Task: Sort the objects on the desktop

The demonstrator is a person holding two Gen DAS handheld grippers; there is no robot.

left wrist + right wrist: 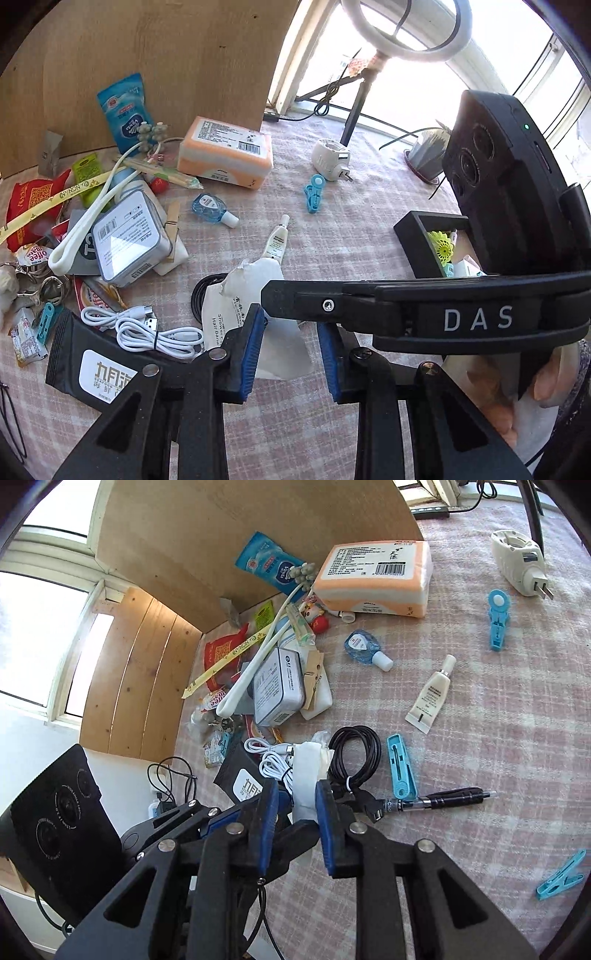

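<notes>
A white paper packet (255,280) printed "Shower Cap" is raised above the pink checked cloth (332,236). Its lower flap hangs between the blue pads of my left gripper (291,325), which is shut on it. In the right wrist view the same packet (308,764) stands upright inside my right gripper (297,790). It touches the right pad, and a gap shows at the left pad. One right-gripper finger (295,295) crosses in front of the packet. A left-gripper finger (221,818) reaches in from the lower left.
A black tray (410,229) with small items sits at right. Around the packet lie a white cable (155,332), a black pouch (85,365), a black cable coil (354,753), a pen (454,797) and a tin (125,240). A tissue pack (225,155) lies by the wooden board.
</notes>
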